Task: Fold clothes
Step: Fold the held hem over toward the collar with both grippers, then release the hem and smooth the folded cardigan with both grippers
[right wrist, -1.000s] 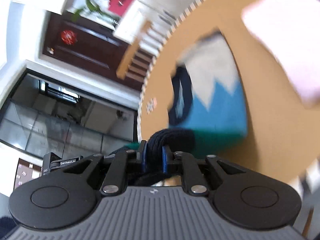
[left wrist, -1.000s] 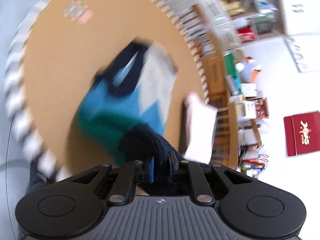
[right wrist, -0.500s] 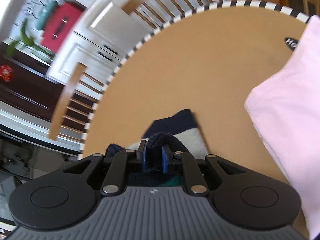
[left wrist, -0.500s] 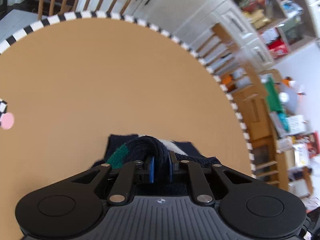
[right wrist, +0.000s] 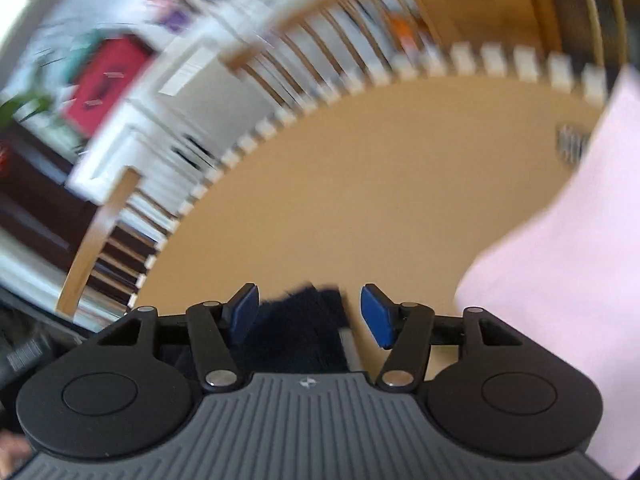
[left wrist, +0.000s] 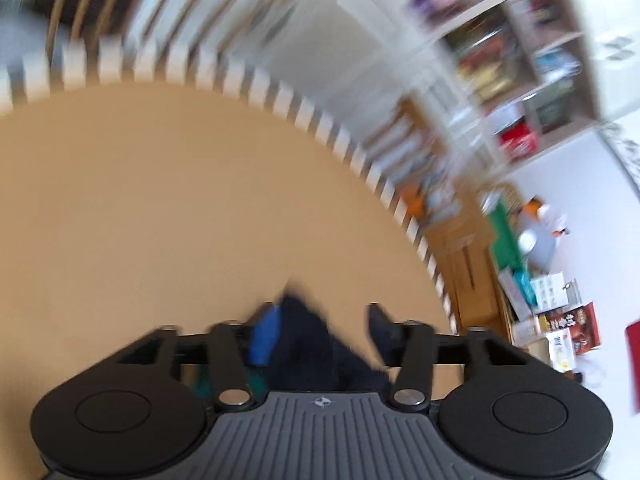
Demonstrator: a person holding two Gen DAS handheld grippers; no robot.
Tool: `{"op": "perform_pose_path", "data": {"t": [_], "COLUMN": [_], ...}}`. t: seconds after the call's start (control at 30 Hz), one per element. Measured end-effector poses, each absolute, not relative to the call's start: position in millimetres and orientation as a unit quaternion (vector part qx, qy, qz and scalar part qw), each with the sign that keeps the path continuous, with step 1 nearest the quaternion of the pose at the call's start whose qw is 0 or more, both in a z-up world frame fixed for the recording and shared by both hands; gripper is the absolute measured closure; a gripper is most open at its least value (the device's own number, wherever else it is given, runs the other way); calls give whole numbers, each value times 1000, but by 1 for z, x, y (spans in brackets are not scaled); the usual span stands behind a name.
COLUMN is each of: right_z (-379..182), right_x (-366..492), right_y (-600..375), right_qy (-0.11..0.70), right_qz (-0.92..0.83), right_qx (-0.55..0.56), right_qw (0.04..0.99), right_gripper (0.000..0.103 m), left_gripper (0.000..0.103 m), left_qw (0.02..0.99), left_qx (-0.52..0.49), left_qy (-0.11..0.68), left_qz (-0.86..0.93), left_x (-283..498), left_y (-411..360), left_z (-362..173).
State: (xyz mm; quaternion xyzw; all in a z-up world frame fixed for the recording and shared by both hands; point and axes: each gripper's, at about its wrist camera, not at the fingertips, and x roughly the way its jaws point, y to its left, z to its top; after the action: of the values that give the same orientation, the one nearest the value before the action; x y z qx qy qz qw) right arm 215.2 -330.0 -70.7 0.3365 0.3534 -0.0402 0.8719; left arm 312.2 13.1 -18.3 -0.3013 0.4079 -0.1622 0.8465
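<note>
A dark navy knit garment (left wrist: 308, 344) lies on the tan round table (left wrist: 160, 208), only its near edge showing between the fingers in the left wrist view. My left gripper (left wrist: 320, 328) stands open over it, nothing pinched. In the right wrist view the same navy garment (right wrist: 300, 332) shows between the blue pads, and my right gripper (right wrist: 310, 312) is open above it. Both views are motion-blurred, and most of the garment is hidden under the gripper bodies.
A pale pink folded cloth (right wrist: 580, 280) lies on the table (right wrist: 360, 184) to the right. The table has a black-and-white checked rim (left wrist: 280, 96). Wooden chairs (right wrist: 104, 224) stand around it, and shelves (left wrist: 512, 52) line the far wall.
Both grippers held the navy garment's edge shut while lowering it onto the table; now both have opened and let it go, and both cameras are swinging.
</note>
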Motion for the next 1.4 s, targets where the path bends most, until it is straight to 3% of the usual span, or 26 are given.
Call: {"op": "perform_pose_path", "data": {"t": [0.13,0.27,0.4,0.57,0.67,0.77,0.8,0.87,1.03,1.1,1.13,1.3,1.4], "right_z": [-59,-57,-95,-101,-83,-80,-79,-82,-94,-95,-96,-101,-104], "right_x": [175,144,159,146,136,144,148,155,154,153,155,153,149], "right_y": [-290,-252,-226,-242,-251,-256,-256,-253,-247,-246,-247,-254,-244], "right_qy": [332,315,391,395,384,377,378,393,399,397,398,386,377], "right_qz": [19,74,58,38,28,12,5,1,8,8,7,1,-3], "right_qx": [218,105,2,6,43,67,72,73,66,70,74,104,71], "right_qw": [918,940,919,918,922,924,923,916,915,915,915,917,924], "right_gripper": [42,40,55,53,53,52,52,50,46,46,46,47,44], "left_gripper": [41,43,54,65,56,56,57,72,73,85,96,97,97], "left_qw": [895,883,889,895,893,891,886,875,858,860,869,886,900], "left_qx": [-143,12,82,20,-8,31,54,87,134,130,115,45,77], "left_qy": [350,343,364,375,366,362,375,401,405,405,409,430,404], "left_qz": [-237,-321,-264,-242,-261,-272,-268,-258,-288,-283,-254,-168,-146], "left_x": [262,219,224,242,256,286,299,321,335,343,347,356,352], "left_y": [4,-46,-69,-55,-55,-75,-80,-89,-101,-101,-98,-83,-90], "left_z": [9,-22,-69,-64,-44,-42,-45,-54,-68,-73,-74,-88,-92]}}
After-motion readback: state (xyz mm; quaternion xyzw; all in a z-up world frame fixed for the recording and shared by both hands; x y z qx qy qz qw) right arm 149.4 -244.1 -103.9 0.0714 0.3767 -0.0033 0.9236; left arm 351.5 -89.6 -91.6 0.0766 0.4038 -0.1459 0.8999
